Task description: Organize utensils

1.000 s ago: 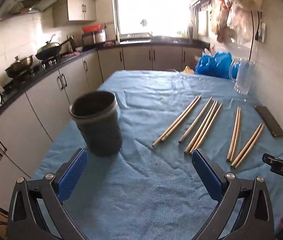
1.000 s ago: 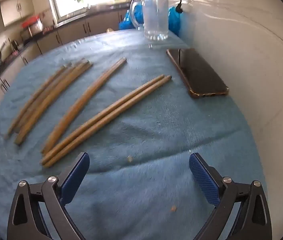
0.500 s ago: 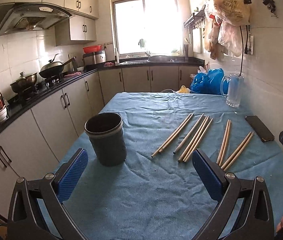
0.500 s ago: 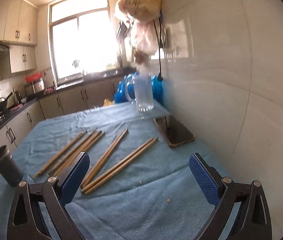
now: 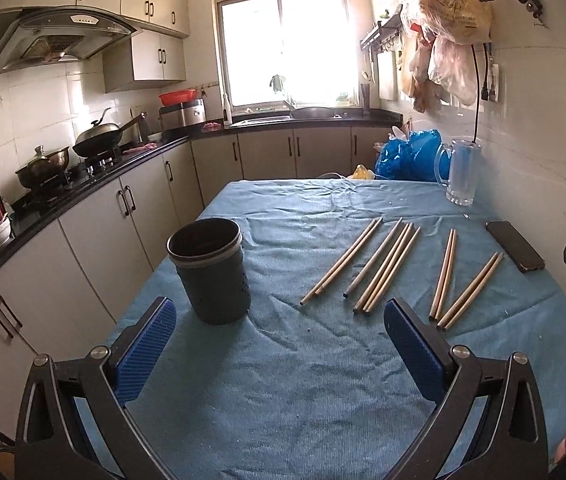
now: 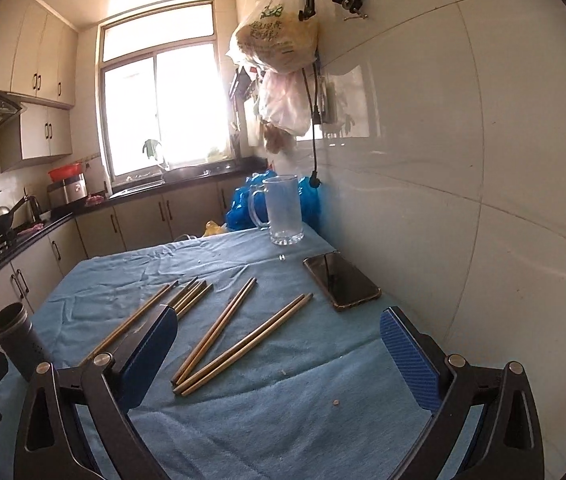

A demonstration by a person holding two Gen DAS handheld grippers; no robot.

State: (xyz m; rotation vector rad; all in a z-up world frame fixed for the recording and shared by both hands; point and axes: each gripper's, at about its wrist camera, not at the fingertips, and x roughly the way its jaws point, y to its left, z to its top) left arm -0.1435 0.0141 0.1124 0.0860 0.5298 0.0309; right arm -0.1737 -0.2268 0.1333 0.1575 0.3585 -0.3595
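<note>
Several wooden chopsticks [image 5: 387, 268] lie in loose pairs on the blue cloth, right of a dark round utensil holder [image 5: 211, 270] that stands upright. My left gripper [image 5: 279, 344] is open and empty, held above the cloth near the front edge, with the holder just beyond its left finger. My right gripper [image 6: 279, 352] is open and empty, above the cloth on the right side. In the right wrist view the chopsticks [image 6: 239, 344] lie just ahead between the fingers, and the holder [image 6: 17, 340] stands far left.
A black phone [image 6: 341, 282] lies near the white wall on the right. A glass mug [image 6: 283, 210] and blue bags [image 5: 411, 156] stand at the table's far end. Kitchen cabinets and a stove line the left side. The table [image 5: 283, 400] is covered by the blue cloth.
Both grippers have lifted and pulled back from the table, so the views now take in more of the table and kitchen. The chopsticks and holder have not moved.
</note>
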